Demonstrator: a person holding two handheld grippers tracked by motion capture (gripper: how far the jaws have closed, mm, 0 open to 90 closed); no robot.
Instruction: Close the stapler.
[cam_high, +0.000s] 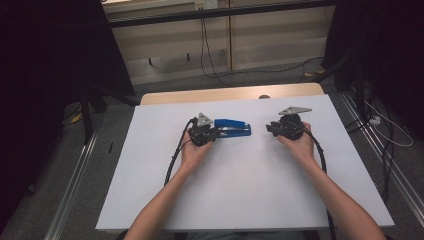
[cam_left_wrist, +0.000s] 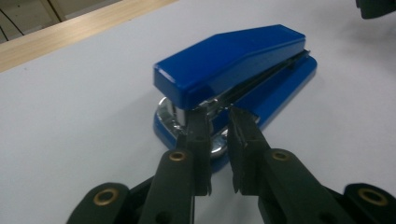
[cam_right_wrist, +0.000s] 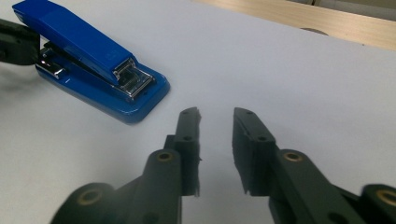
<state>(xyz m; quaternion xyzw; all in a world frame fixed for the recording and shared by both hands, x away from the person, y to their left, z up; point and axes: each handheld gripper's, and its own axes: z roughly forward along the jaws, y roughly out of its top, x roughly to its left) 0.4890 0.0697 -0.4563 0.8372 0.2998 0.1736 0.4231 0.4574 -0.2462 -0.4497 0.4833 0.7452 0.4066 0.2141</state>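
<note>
A blue stapler (cam_high: 232, 127) lies flat on the white table top (cam_high: 240, 195), a little left of the middle. My left gripper (cam_high: 214, 132) is at its left, hinge end. In the left gripper view the jaws (cam_left_wrist: 218, 114) stand a narrow gap apart, their tips right at the stapler's (cam_left_wrist: 233, 60) metal rear, with nothing pinched between them. My right gripper (cam_high: 269, 129) rests on the table a short way right of the stapler, pointing at it. Its jaws (cam_right_wrist: 215, 114) are slightly apart and hold nothing; the stapler (cam_right_wrist: 88, 42) lies beyond them, upper left.
A wooden strip (cam_high: 230, 94) runs along the table's far edge. Black cables (cam_high: 172, 162) trail from both grippers toward the near edge. Beyond the table are floor cables (cam_high: 210, 65) and dark stands at both sides. White surface spreads around the hands.
</note>
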